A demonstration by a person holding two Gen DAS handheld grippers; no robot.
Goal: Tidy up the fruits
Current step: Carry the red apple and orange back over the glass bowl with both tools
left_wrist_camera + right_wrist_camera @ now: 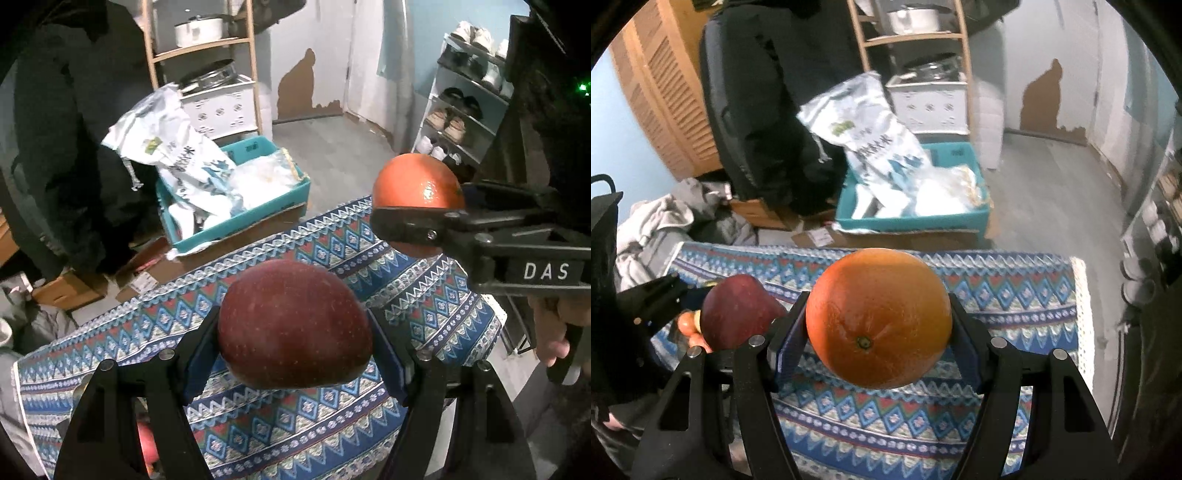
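Observation:
A dark red apple [293, 325] hangs above the patterned tablecloth [295, 424], with my left gripper [295, 345] shut on its two sides. My right gripper [877, 332] is shut on a large orange [879, 317], stem end towards the camera, also lifted over the tablecloth [997, 314]. In the left wrist view the orange [417, 181] and the right gripper come in from the right. From the right wrist, the apple [737, 312] shows at the left. Small red and orange fruits [689, 325] lie low on the table's left side, partly hidden.
Beyond the table's far edge stands a teal crate [236, 221] with white bags on cardboard. A dark coat [66, 147] hangs at the left, near a wooden shelf [203, 55] with pots. A shoe rack [465, 110] is at the right. A hand [554, 332] grips the right tool.

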